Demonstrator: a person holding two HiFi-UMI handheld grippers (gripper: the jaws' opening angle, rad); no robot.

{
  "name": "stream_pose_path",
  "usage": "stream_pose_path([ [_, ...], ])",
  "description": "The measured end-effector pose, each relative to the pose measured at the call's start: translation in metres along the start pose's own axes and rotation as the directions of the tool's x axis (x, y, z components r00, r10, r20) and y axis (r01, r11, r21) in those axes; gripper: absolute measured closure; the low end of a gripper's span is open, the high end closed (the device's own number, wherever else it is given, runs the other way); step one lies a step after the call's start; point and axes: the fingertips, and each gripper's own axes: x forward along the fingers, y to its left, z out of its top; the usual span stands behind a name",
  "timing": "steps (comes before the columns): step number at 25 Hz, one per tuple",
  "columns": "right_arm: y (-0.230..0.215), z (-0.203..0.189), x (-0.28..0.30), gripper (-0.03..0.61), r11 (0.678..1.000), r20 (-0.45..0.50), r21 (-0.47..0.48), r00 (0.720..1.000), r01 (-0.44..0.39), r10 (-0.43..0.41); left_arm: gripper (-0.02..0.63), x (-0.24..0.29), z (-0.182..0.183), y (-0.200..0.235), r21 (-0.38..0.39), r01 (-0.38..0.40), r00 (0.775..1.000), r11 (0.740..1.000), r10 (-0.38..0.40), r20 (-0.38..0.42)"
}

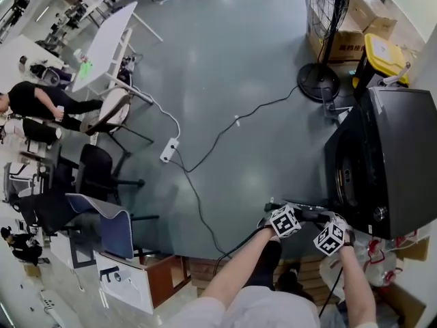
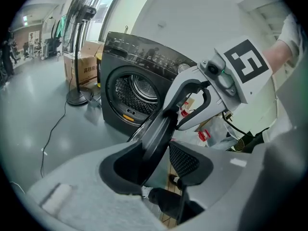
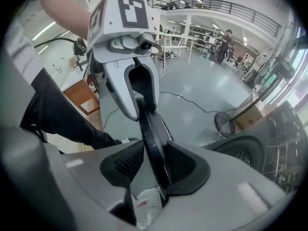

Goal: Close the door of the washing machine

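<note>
The dark washing machine (image 1: 403, 156) stands at the right, its round drum opening (image 2: 139, 93) uncovered. Its door (image 1: 300, 210) hangs swung out, edge-on, in front of me. The left gripper (image 1: 290, 210) straddles the door's rim (image 2: 161, 124); the rim lies against one pad and the other pad stands just clear. From the opposite side the right gripper (image 1: 326, 219) has the same rim (image 3: 154, 138) squeezed between its pads. Each gripper shows in the other's view: the right gripper (image 2: 192, 105) and the left gripper (image 3: 130, 76).
A standing fan (image 1: 321, 46), cardboard boxes (image 1: 362, 26) and a yellow-lidded bin (image 1: 382, 53) stand beyond the machine. A power strip (image 1: 168, 149) with cables lies on the grey floor. Office chairs (image 1: 102, 169) and a seated person (image 1: 34, 101) are at the left. White bags (image 1: 382, 258) lie beside the machine.
</note>
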Motion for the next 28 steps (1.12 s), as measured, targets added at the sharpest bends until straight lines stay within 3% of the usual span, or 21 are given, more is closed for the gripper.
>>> stream_pose_path([
  [10, -0.032, 0.003, 0.004, 0.433, 0.993, -0.008, 0.109, 0.999, 0.035, -0.034, 0.436, 0.01, 0.024, 0.022, 0.058, 0.076, 0.997, 0.995, -0.075, -0.032],
  [17, -0.046, 0.007, 0.007, 0.425, 0.975, -0.035, 0.199, 0.995, 0.102, -0.097, 0.431, 0.016, 0.036, 0.026, 0.089, 0.132, 0.991, 0.987, -0.13, -0.028],
  [21, -0.05, 0.005, 0.01, 0.426, 0.974, -0.021, 0.206, 0.996, 0.093, -0.091, 0.431, 0.013, 0.037, 0.035, 0.092, 0.118, 0.992, 0.989, -0.113, -0.06],
  [28, -0.062, 0.007, 0.009, 0.43, 0.976, -0.01, 0.195, 0.995, 0.096, -0.096, 0.416, 0.016, 0.046, 0.048, 0.099, 0.063, 0.997, 0.993, -0.058, -0.05],
])
